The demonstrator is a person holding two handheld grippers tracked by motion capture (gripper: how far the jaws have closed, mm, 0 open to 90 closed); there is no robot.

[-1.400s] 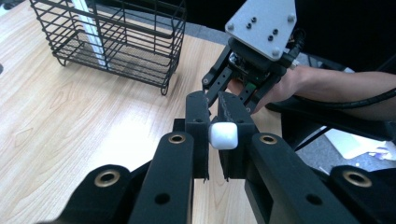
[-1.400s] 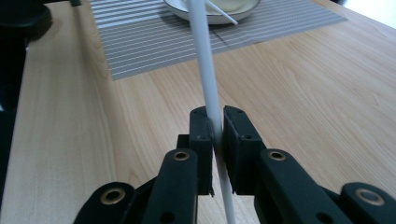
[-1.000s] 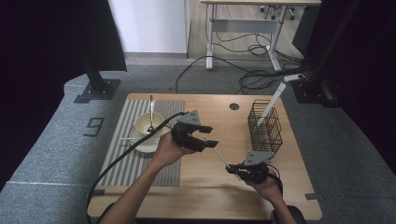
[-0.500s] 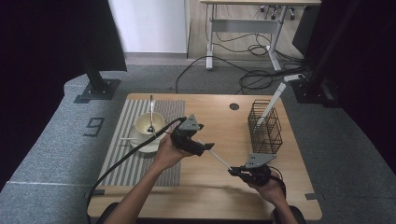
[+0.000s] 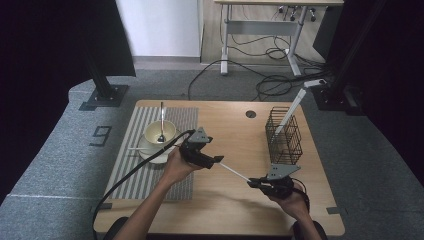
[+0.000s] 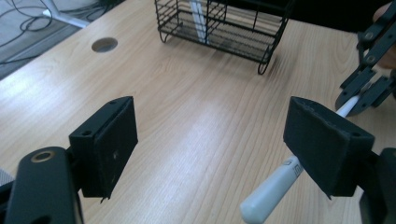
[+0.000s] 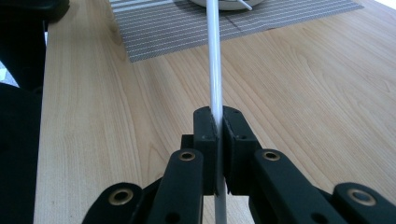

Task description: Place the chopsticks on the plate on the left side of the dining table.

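A thin white stick (image 5: 235, 172) runs level above the wooden table (image 5: 225, 205) between my two grippers. My right gripper (image 5: 255, 184) is shut on one end; in the right gripper view its jaws (image 7: 217, 116) pinch the stick (image 7: 215, 60), which points toward the striped mat. My left gripper (image 5: 216, 160) is open at the other end, and its jaws have just been opening. In the left gripper view (image 6: 215, 121) the stick's blunt tip (image 6: 275, 186) lies beside the right-hand pad (image 6: 327, 144) with no squeeze on it. The right gripper (image 6: 369, 88) shows farther off.
A black wire basket (image 5: 283, 137) holding a white stick (image 5: 292, 107) stands at the right rear. On the striped placemat (image 5: 135, 165) at the left sit a cream bowl (image 5: 160, 132) with a spoon (image 5: 161, 120) and a plate (image 5: 150, 152). A cable hole (image 5: 251, 114) lies at the back.
My left gripper has sunk toward the table and its jaws have spread apart around the stick's end. The right hand has stayed put, still clamped on the stick.
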